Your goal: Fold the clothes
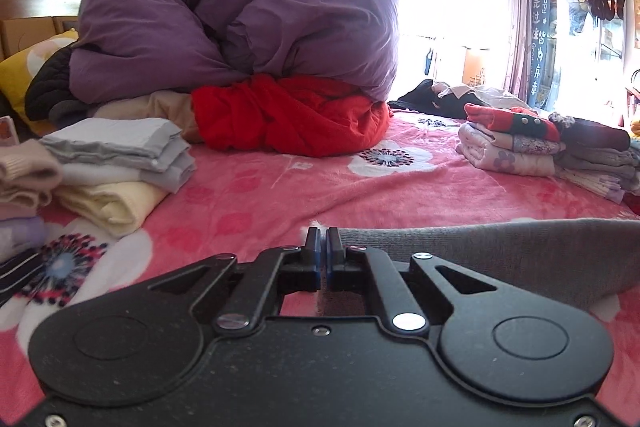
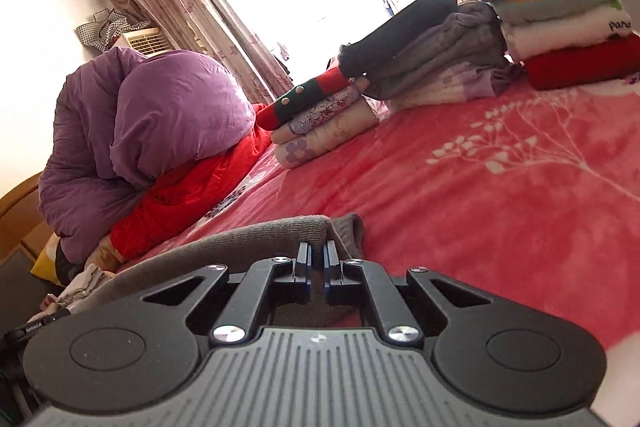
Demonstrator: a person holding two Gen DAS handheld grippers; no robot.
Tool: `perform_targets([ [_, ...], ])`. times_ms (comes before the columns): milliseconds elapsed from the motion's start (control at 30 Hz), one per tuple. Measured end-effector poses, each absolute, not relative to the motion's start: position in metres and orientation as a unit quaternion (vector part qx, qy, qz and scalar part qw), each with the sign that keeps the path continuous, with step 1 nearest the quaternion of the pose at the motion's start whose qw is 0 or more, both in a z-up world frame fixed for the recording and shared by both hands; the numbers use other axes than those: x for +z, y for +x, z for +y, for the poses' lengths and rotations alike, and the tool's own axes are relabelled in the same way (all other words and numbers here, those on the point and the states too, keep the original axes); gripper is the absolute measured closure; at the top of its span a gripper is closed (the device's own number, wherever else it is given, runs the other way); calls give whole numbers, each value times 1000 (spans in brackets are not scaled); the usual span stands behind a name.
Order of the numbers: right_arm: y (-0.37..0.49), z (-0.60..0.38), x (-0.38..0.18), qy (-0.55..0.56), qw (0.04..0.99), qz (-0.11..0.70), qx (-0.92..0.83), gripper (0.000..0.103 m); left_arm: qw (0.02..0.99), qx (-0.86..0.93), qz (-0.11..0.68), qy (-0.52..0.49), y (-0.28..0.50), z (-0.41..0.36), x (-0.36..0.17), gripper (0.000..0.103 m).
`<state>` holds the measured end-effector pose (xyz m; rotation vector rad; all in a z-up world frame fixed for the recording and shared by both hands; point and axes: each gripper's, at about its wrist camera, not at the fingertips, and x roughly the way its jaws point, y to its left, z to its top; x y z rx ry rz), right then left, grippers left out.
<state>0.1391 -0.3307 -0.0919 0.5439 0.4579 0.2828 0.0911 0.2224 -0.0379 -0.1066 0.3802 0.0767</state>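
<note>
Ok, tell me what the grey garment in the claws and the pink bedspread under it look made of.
Grey knit garment: looks like soft matte wool or acrylic, its ribbed edge showing fine ridges. Pink floral bedspread: seemingly plush fleece, with a fuzzy, faintly shiny nap.

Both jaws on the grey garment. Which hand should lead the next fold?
Probably right: the right gripper clamps the grey garment at its corner, open pink blanket ahead. The left gripper pinches its other edge, anchoring.
</note>
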Motion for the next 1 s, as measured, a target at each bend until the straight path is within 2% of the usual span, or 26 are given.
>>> perform_targets([
  [100, 123, -337, -99, 290, 918, 239, 125, 100, 978, 40, 198, -45, 74, 218, -37, 102],
  [300, 98, -359, -120, 385, 876, 275, 98, 100, 974, 41, 225, -4, 52, 206, -37, 102],
  [433, 89, -375, -139, 471, 830, 282, 98, 96, 974, 15, 215, -72, 36, 212, -29, 102],
  [500, 90, -376, -141, 488, 821, 276, 105, 94, 969, 8, 210, -134, 30, 221, -25, 94],
  [533, 91, -374, -142, 494, 818, 273, 111, 89, 962, 5, 208, -178, 28, 229, -24, 88],
  [600, 94, -370, -145, 516, 802, 270, 128, 61, 941, 3, 211, -263, 24, 243, -25, 54],
  [633, 96, -368, -147, 528, 794, 269, 136, 41, 930, 9, 218, -294, 23, 246, -25, 53],
  [667, 99, -367, -147, 538, 786, 268, 142, 35, 917, 15, 231, -325, 22, 250, -28, 53],
  [833, 112, -363, -155, 583, 752, 263, 156, 30, 844, 42, 287, -451, 21, 262, -57, 50],
  [1000, 125, -359, -161, 616, 727, 255, 167, 28, 772, 32, 282, -569, 20, 271, -85, 45],
])
